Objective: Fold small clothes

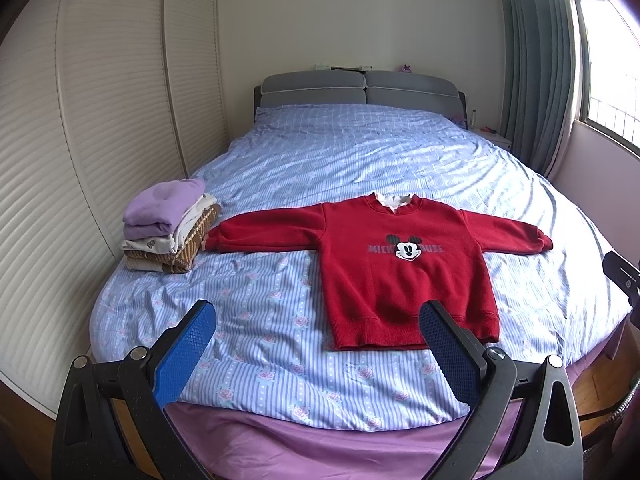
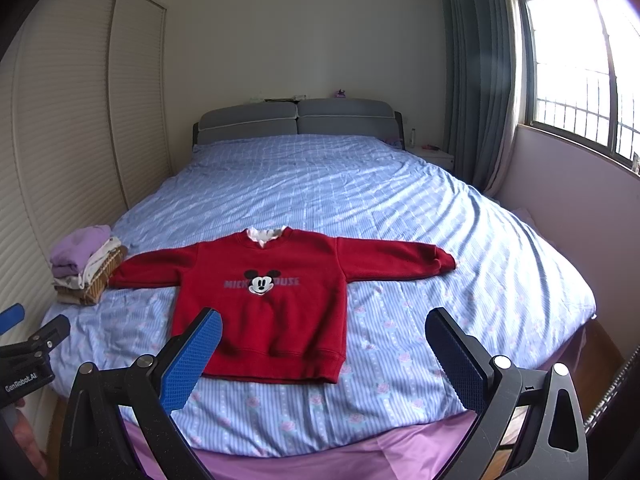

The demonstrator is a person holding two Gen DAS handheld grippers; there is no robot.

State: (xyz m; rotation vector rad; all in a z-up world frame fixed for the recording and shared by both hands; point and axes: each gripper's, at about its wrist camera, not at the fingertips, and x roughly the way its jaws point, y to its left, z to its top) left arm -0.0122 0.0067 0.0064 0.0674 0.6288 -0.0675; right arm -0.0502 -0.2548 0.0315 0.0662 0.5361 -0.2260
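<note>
A red sweatshirt point(image 1: 400, 264) with a Mickey Mouse print lies flat, face up, on the bed with both sleeves spread out; it also shows in the right wrist view point(image 2: 276, 300). A white collar shows at its neck. My left gripper point(image 1: 318, 320) is open and empty, held above the foot of the bed, left of the sweatshirt's hem. My right gripper point(image 2: 324, 328) is open and empty, held above the foot of the bed near the hem's right corner. Part of the left gripper point(image 2: 28, 344) shows at the left edge of the right wrist view.
A stack of folded clothes point(image 1: 168, 226), purple on top, sits at the bed's left side by the sweatshirt's left cuff, also in the right wrist view point(image 2: 86, 264). The blue striped duvet point(image 1: 360, 152) covers the bed. Wardrobe doors point(image 1: 100, 120) stand left, a window point(image 2: 580, 80) right.
</note>
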